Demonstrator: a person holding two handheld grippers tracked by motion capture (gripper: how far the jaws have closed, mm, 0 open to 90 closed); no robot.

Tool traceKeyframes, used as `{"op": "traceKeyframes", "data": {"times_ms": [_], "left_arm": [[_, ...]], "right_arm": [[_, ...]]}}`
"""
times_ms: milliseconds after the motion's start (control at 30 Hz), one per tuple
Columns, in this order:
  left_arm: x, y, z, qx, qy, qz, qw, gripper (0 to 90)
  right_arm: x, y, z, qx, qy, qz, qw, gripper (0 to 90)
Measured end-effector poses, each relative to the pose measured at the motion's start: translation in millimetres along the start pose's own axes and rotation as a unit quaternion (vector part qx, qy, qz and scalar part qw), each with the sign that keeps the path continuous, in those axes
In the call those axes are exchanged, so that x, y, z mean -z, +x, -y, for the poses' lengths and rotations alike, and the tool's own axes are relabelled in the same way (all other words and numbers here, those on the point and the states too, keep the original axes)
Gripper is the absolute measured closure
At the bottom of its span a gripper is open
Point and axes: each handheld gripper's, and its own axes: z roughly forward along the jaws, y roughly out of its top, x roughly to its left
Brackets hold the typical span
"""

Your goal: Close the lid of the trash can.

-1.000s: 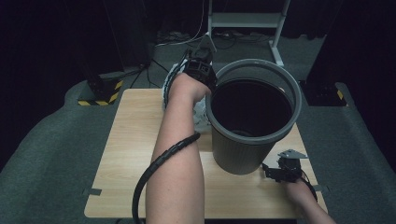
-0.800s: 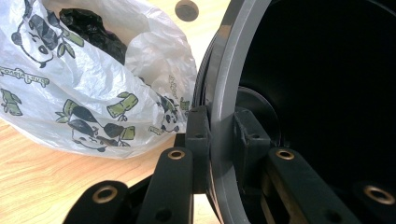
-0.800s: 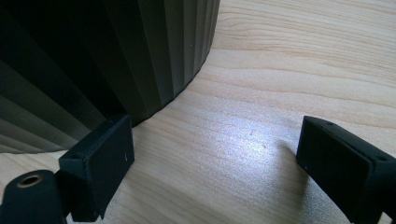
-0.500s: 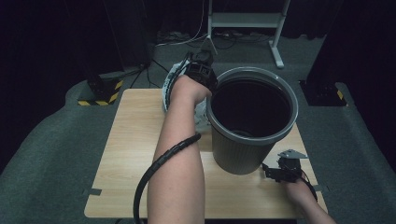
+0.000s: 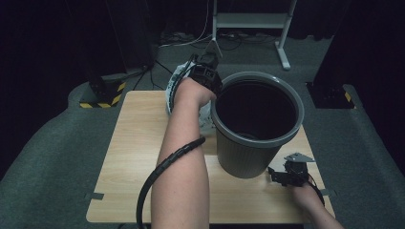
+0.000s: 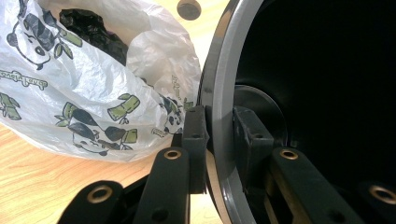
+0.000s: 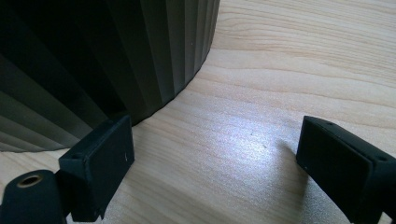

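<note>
The left gripper [image 6: 219, 135] straddles the grey bin's rim [image 6: 215, 93], and its jaws have just been opening a little (the outer pad at the rim, the inner one slightly off it).

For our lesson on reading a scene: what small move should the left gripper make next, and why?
Probably open wider and lift off the bin's rim. The left gripper straddles that rim, a small gap shows inside, and the panda-print bag lies beside the bin.

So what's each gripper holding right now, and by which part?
The left gripper straddles the bin's rim, a small gap showing on the inside; the right gripper is open and holds nothing.
</note>
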Motion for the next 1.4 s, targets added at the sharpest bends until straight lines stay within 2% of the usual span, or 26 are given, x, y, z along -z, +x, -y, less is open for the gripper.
{"op": "traceKeyframes", "data": {"times_ms": [400, 667, 800, 867, 1133, 1300, 1400], "left_arm": [[0.7, 0.9, 0.2, 0.0, -0.002, -0.001, 1.0, 73.2], [3.4, 5.0, 1.1, 0.009, -0.006, -0.004, 0.9999, 62.1], [7.8, 10.2, 1.3, 0.032, -0.025, -0.001, 0.9992, 50.9], [9.5, 11.5, 1.8, 0.029, -0.029, -0.002, 0.9992, 49.6], [11.7, 17.6, 5.2, 0.036, -0.049, 0.005, 0.9981, 53.2], [5.1, 14.6, 6.4, 0.026, -0.041, 0.012, 0.9987, 55.1], [6.8, 14.1, 6.3, 0.023, -0.051, 0.01, 0.9984, 53.5]], "right_arm": [[-0.1, -0.2, 0.0, 0.001, 0.0, 0.0, 1.0, 11.0], [0.0, 0.3, 0.0, -0.001, 0.0, -0.001, 1.0, 10.9], [0.0, 0.3, 0.0, -0.001, 0.0, -0.001, 1.0, 10.9], [0.0, 0.3, 0.0, -0.001, 0.0, -0.001, 1.0, 10.9], [-0.1, 0.3, -0.1, 0.0, 0.0, -0.001, 1.0, 10.9], [-0.1, 0.3, -0.1, 0.0, 0.0, -0.001, 1.0, 10.9], [-0.1, 0.3, -0.1, 0.0, 0.0, -0.001, 1.0, 10.9]]}}
